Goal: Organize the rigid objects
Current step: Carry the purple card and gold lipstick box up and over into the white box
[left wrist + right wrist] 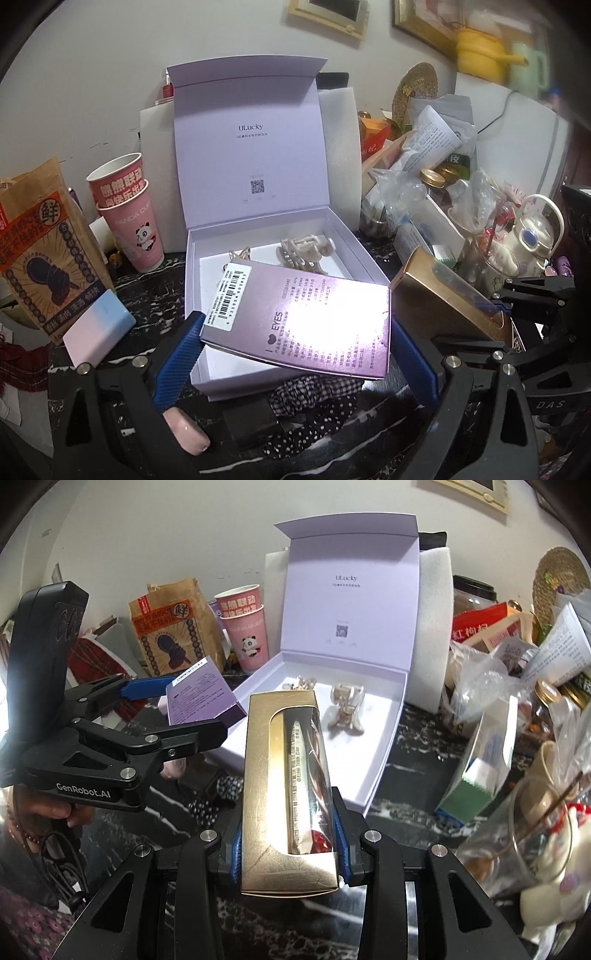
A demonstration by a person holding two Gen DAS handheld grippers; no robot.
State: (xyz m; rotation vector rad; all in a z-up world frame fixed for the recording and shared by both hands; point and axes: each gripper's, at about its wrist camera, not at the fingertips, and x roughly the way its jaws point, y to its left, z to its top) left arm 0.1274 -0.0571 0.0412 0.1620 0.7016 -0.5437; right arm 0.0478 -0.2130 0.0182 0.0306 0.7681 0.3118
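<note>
the purple eye-product carton (295, 325) is held across its width in the left tool (291, 354), both blue pads pressed on its side edges, and it hangs tilted over the near edge of the open white gift box (354, 240). the gold windowed carton (288, 794) is clamped by its long sides in the right tool (288, 834), its far end pointing at 12 o'clock toward the same gift box. both cartons are judged light and stiff but thin-walled, so a squeeze on the broad faces would dent them; the folded edges, where they are now gripped, are the firmer hold. the glossy purple surface and the clear window of the gold carton look slippery, so a level carry is advised. inside the gift box a beige hair claw (306, 251) lies at 1 o'clock and a smaller clip (240, 256) at 11 o'clock, leaving bare floor at the near side. on the dark marbled table (417, 731), stacked pink paper cups (129, 214) and a brown snack bag (40, 243) stand at 9 o'clock of the gift box, and a heap of bags and jars (436, 181) at 3 o'clock.
</note>
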